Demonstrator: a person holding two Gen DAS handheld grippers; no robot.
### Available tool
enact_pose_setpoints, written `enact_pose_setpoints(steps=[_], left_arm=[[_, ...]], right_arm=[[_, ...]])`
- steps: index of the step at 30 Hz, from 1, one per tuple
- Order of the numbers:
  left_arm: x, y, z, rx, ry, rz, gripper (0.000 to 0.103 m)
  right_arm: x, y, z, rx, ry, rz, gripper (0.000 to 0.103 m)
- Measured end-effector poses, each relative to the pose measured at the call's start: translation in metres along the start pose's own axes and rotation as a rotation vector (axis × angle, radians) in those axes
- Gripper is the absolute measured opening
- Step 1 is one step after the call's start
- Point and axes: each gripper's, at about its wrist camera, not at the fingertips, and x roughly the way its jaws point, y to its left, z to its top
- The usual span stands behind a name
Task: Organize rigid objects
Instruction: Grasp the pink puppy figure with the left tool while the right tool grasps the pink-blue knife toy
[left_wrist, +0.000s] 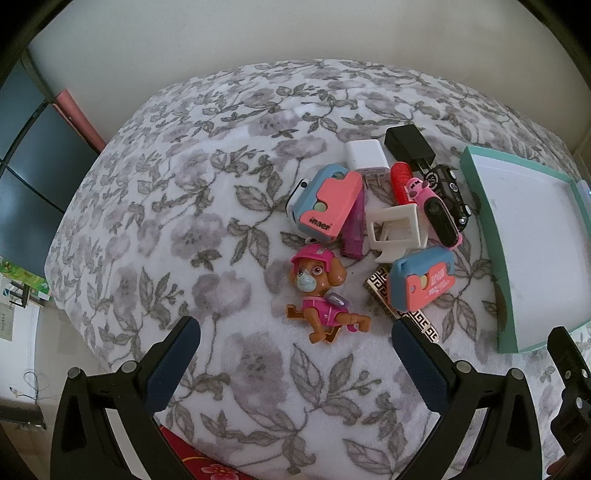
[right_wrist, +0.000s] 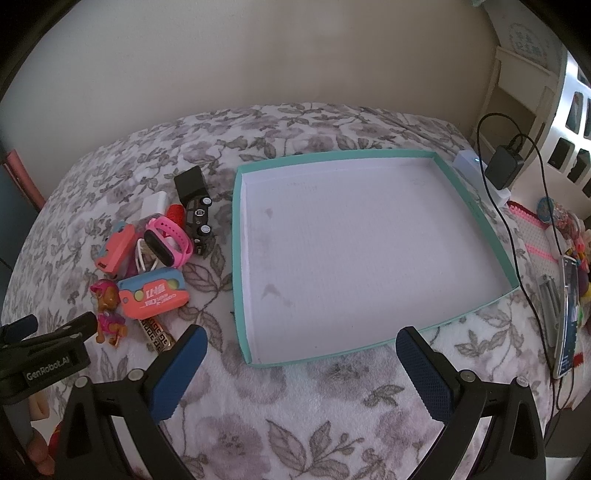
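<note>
A pile of small rigid objects lies on a floral blanket (left_wrist: 184, 206). In the left wrist view I see a pink dog figure (left_wrist: 321, 291), two pink-and-blue cases (left_wrist: 325, 201) (left_wrist: 421, 280), a white charger (left_wrist: 365, 155), a black charger (left_wrist: 408, 142), a pink watch (left_wrist: 439, 214), a black toy car (left_wrist: 450, 192) and a white frame (left_wrist: 397, 227). My left gripper (left_wrist: 295, 332) is open, just short of the dog figure. A teal tray (right_wrist: 476, 206) with a white inside lies empty in the right wrist view. My right gripper (right_wrist: 301, 341) is open at the tray's near edge.
The pile also shows left of the tray in the right wrist view (right_wrist: 155, 254). A black adapter (right_wrist: 504, 166) with cables, a phone (right_wrist: 569, 317) and toys lie at the right edge. A wall stands behind the bed.
</note>
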Motion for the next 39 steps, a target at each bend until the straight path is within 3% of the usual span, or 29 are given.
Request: enact_pose_setpoints(steps=[6, 12, 18, 24, 39], left_arm=[[-0.004, 0.015, 0.003, -0.07, -0.018, -0.05, 0.103], [0.006, 0.044, 0.011, -0.157, -0.021, -0.026, 0.103], [0.032, 0.066, 0.014, -0.222, 0.052, -0.037, 0.103], [0.05, 0.069, 0.018, -0.241, 0.105, -0.067, 0.103], [0.069, 0.057, 0.032, -0.242, 0.148, -0.186, 0.101]], right_arm=[[-0.008, 0.006, 0.004, -0.022, -0.028, 0.029, 0.103], [-0.016, 0.033, 0.017, -0.062, -0.078, 0.169, 0.103], [0.008, 0.076, 0.021, -0.143, 0.0, 0.24, 0.103], [0.039, 0.106, 0.017, -0.195, 0.085, 0.257, 0.103], [0.082, 0.122, 0.032, -0.19, 0.169, 0.38, 0.097]])
